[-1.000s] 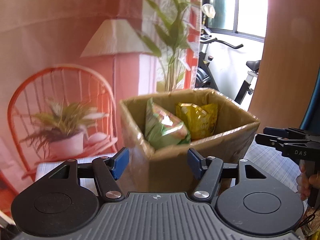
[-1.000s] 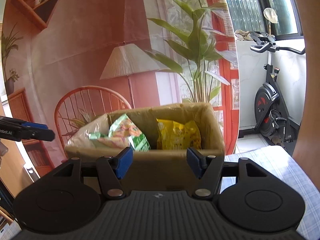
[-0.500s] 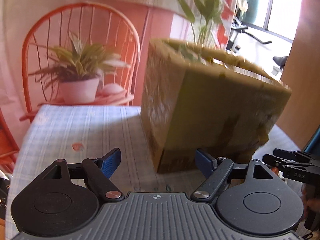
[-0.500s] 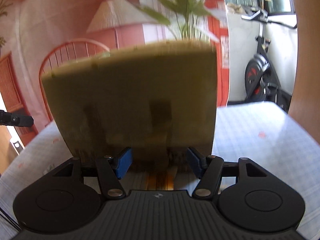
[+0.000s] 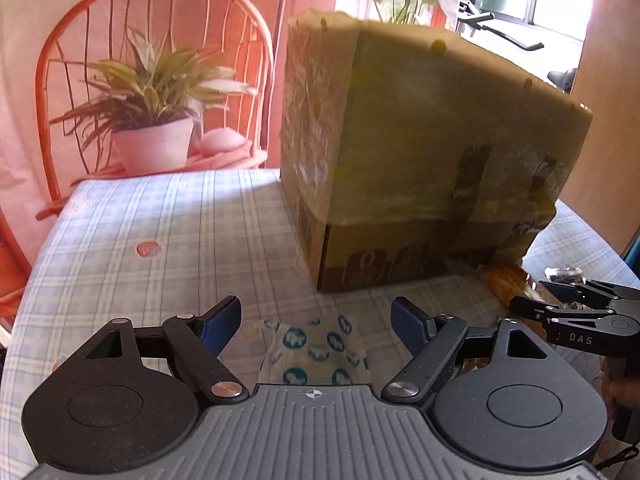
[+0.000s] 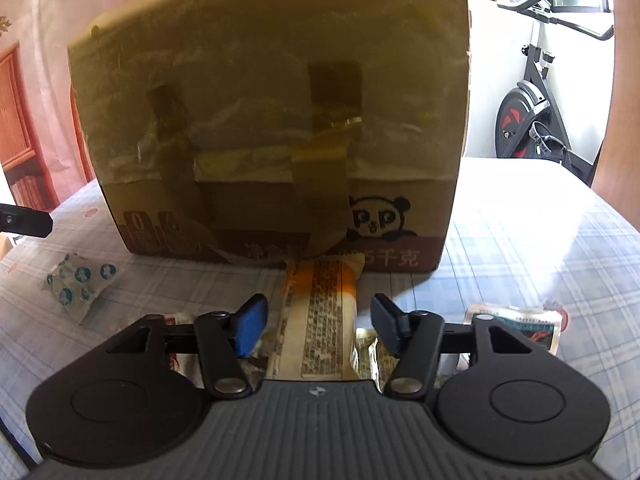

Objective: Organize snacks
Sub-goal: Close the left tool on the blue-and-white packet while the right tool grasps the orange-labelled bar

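My left gripper [image 5: 316, 318], jaws just widened, straddles a clear blue-dotted packet [image 5: 316, 354] on the table [image 5: 160, 232]; my right gripper [image 6: 316, 322], narrowing, brackets an untouched orange-and-white snack bar [image 6: 324, 312] before the cardboard box [image 6: 272, 120].

L hand-held gripper [image 5: 316, 322]: angled down, jaws wide apart, have just been opening, pads touching nothing. R hand-held gripper [image 6: 316, 322]: also angled down, jaws partway apart, have just been closing; pads not pressing anything. Fingers [image 5: 618, 394] grip R handle.

Checked tablecloth [image 5: 168, 220], printed backdrop with orange chair [image 5: 152, 40] and potted plant [image 5: 156, 92], exercise bike [image 6: 536, 112]
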Demonstrator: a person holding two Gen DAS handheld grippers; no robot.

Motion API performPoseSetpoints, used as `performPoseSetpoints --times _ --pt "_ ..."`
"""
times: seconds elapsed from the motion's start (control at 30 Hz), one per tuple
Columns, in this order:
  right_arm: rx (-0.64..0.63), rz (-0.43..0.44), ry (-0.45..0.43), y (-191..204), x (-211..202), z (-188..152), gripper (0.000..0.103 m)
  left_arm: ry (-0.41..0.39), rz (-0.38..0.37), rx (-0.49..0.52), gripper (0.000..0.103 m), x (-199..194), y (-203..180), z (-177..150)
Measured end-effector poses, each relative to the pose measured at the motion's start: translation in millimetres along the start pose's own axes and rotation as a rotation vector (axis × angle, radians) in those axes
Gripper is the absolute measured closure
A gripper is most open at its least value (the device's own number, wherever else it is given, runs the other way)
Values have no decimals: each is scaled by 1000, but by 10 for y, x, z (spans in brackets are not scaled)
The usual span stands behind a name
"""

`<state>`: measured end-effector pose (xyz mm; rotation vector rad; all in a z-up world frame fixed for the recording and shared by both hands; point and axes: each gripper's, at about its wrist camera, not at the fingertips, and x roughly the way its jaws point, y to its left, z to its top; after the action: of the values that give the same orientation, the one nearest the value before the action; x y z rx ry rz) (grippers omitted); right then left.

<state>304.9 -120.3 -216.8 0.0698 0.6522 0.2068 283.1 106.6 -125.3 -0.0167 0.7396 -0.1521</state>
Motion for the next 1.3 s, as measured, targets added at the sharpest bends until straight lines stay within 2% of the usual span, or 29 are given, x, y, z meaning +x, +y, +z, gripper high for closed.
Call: performPoseSetpoints --times 0.07,0.17,0.4,0.57,0.7,0.8,1.0,1.13,1.3 --pt "5 4 2 -6 26 -29 53 15 -1 1 19 21 1 -25" --pt "12 17 -13 -25 27 -33 56 33 -3 1 19 58 -9 -73" --pt "-1 21 -21 -24 39 -51 57 70 6 -2 19 237 -38 -124" --pt "4 30 -15 -46 9 -57 57 68 17 -14 20 358 -27 -157" --pt "4 29 -12 -43 18 -53 57 94 -16 -11 23 483 -4 -188" --pt "7 32 -12 -50 19 -53 57 115 1 0 28 564 12 -222" --pt "9 33 -11 -53 20 -50 57 89 21 -10 40 545 27 -263" --pt "8 33 -11 -53 22 -49 57 77 9 -62 51 476 60 -298" --pt "8 33 -11 -54 23 -47 57 61 -3 -147 55 328 50 -414"
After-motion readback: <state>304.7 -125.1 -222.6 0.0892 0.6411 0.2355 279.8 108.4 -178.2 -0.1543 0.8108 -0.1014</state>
